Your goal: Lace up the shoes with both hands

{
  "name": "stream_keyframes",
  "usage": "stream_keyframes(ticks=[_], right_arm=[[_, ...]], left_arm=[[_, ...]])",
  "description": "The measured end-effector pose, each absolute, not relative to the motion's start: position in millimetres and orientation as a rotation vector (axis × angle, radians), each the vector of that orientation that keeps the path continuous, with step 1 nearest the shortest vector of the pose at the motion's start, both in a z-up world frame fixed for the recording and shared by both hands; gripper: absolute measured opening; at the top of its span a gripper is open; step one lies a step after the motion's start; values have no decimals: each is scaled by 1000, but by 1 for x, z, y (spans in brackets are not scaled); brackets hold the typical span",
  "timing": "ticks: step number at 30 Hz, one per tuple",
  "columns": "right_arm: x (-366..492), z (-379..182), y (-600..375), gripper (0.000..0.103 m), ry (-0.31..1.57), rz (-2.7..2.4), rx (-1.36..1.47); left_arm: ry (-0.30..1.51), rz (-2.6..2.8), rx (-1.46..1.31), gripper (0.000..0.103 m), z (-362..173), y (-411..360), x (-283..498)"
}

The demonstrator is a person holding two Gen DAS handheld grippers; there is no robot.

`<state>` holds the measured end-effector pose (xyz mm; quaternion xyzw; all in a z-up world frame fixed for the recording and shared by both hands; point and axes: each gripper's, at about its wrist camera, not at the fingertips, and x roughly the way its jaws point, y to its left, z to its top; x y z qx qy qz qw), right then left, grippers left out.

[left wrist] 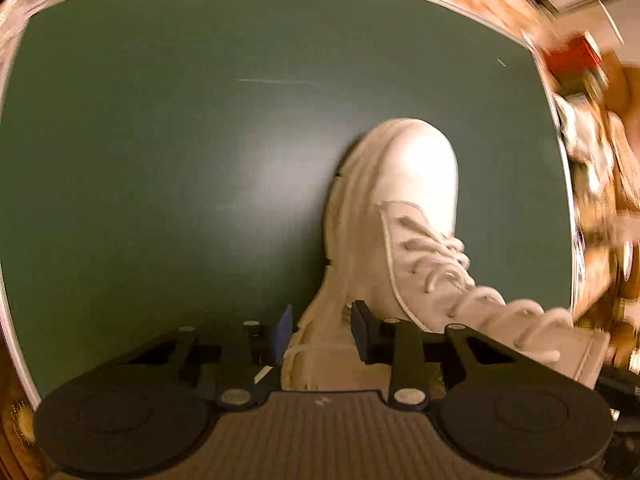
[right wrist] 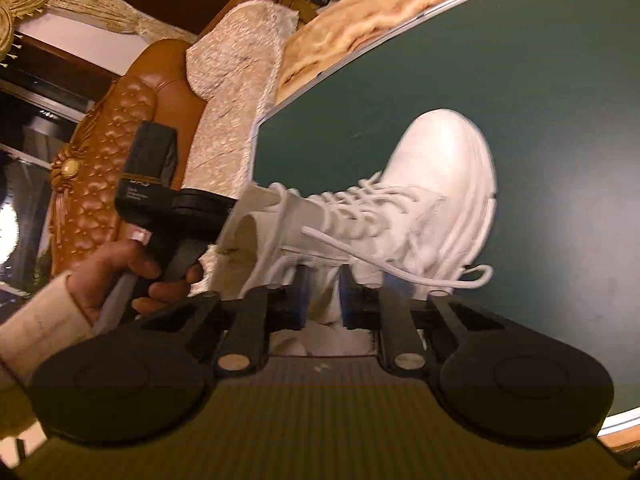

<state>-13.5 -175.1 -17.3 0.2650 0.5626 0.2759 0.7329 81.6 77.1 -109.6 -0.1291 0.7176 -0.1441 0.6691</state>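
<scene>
so: lace grab on the white boot, grip unclear

white high-top leather lace-up boot [right wrist: 404, 208] lies on the dark green table mat [left wrist: 160, 140], toe pointing away. flat white cotton shoelace [right wrist: 384, 258] is soft, light and floppy; it will slip unless pinched near the eyelets or at a tip. boot upper looks stiff enough to stay put, judging by its shape.

left gripper [left wrist: 320, 330]: jaws narrow, straddling white material at the boot's collar; can't tell if the pads bite. right gripper [right wrist: 323, 300]: jaws nearly together on white fabric or lace, which one is unclear.

hidden: heel, sole, lace tips under the gripper bodies. motion blur smears the eyelet rows. person's hand [right wrist: 132, 276] holds the left gripper's handle.
</scene>
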Motion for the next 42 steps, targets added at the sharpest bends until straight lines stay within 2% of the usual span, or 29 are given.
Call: stream_keyframes(ticks=[1,3,9,11,12,13,15,16,19,23,28,34,42], right_arm=[[-11,-15,-170,3,1244,619,576],[-5,-13,-156,4,1258,627,524],[2,-27,-148,4,1335,680,562],[1,-26,-155,4,1345,698,557],[0,-26,-161,4,1356,710,551],[-1,-26,-168,4,1368,726,548],[-2,-21,-183,12,1372,761,538],[-3,-18,-191,17,1372,778,531],[1,-10,-209,25,1335,793,524],[12,-6,-233,28,1283,765,572],[32,-25,-239,29,1256,684,575],[50,-42,-226,29,1263,712,526],[93,-66,-206,30,1177,844,378]], left_arm=[[1622,-355,-294,10,-110,73,84],[1629,-393,-275,2,-105,63,83],[1647,-385,-252,3,-101,66,90],[1654,-354,-252,23,-101,71,91],[1651,-339,-239,47,-101,73,89],[1639,-327,-233,57,-97,76,87],[1611,-330,-253,59,-85,84,82],[1596,-338,-272,64,-78,87,79],[1538,-401,-296,81,-48,86,74],[1498,-437,-212,83,-8,75,66],[1514,-462,-121,87,13,57,60],[1545,-402,43,88,6,34,51],[1467,-347,67,86,3,27,42]])
